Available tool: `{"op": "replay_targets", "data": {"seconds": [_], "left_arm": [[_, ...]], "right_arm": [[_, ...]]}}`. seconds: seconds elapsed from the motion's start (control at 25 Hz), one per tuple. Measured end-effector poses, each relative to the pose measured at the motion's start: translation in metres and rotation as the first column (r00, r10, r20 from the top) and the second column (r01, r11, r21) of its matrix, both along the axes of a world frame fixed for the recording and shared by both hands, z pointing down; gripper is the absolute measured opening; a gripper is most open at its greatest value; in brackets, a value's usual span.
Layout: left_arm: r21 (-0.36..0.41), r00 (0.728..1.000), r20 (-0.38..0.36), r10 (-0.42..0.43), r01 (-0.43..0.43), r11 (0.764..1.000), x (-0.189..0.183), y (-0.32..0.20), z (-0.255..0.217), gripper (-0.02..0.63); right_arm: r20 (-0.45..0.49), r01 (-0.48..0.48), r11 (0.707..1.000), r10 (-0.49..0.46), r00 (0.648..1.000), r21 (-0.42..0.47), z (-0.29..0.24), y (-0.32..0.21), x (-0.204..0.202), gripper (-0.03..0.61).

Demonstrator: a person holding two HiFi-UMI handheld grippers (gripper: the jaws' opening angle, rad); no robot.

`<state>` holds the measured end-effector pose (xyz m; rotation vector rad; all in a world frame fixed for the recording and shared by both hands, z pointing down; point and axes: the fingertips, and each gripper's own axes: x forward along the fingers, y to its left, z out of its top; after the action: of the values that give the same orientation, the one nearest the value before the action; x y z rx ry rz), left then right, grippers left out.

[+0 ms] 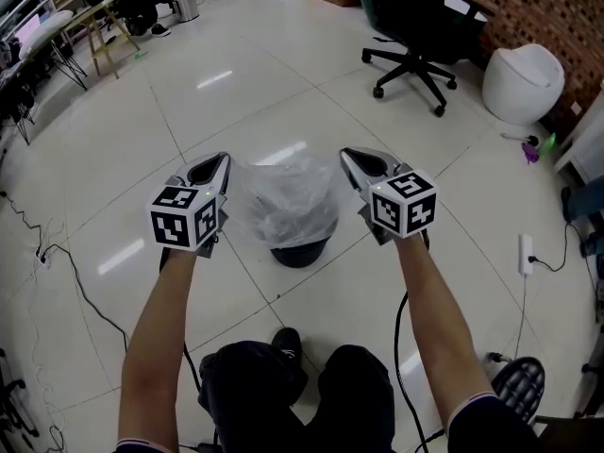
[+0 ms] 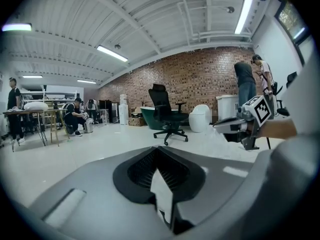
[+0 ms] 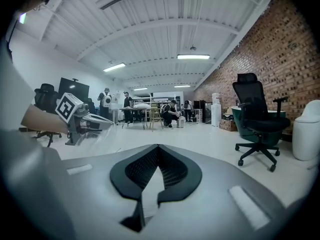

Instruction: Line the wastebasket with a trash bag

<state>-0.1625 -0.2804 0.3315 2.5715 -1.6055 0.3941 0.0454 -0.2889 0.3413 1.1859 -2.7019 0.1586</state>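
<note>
The trash bag (image 1: 288,201) billows open just above the black wastebasket (image 1: 300,251), which stands on the floor (image 1: 283,83) between my hands. My left fingers (image 1: 215,170) and right fingers (image 1: 363,166) are both closed, each seemingly pinching the bag's rim on its own side. Both are equally near, and the basket's mouth lies straight below.

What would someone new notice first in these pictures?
At the head view's centre, a crumpled clear plastic trash bag stretches between the left gripper and the right gripper, both shut on its rim. Just beneath it a dark round wastebasket stands on the glossy white tiled floor. A black swivel office chair sits farther off, near the brick wall.
</note>
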Motion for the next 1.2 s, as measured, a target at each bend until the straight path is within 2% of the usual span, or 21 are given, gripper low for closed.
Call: {"op": "replay_targets", "data": {"seconds": [0.52,1.0,1.2], "left_arm": [[-0.105,1.000,-0.006,-0.027,0.026,0.994,-0.011,-0.025,0.079,0.011],[-0.136,0.998,-0.004,-0.061,0.060,0.989,-0.021,-0.048,0.128,0.011],[-0.124,0.997,-0.007,-0.074,0.073,0.990,-0.026,-0.056,0.133,0.011]], "right_arm": [[-0.031,-0.038,0.996,0.036,0.999,-0.087,0.066,-0.025,0.008,0.002],[-0.048,-0.096,0.991,0.091,0.995,-0.096,0.103,-0.048,0.018,0.002],[-0.059,-0.108,0.990,0.103,0.993,-0.093,0.108,-0.056,0.015,0.002]]}}
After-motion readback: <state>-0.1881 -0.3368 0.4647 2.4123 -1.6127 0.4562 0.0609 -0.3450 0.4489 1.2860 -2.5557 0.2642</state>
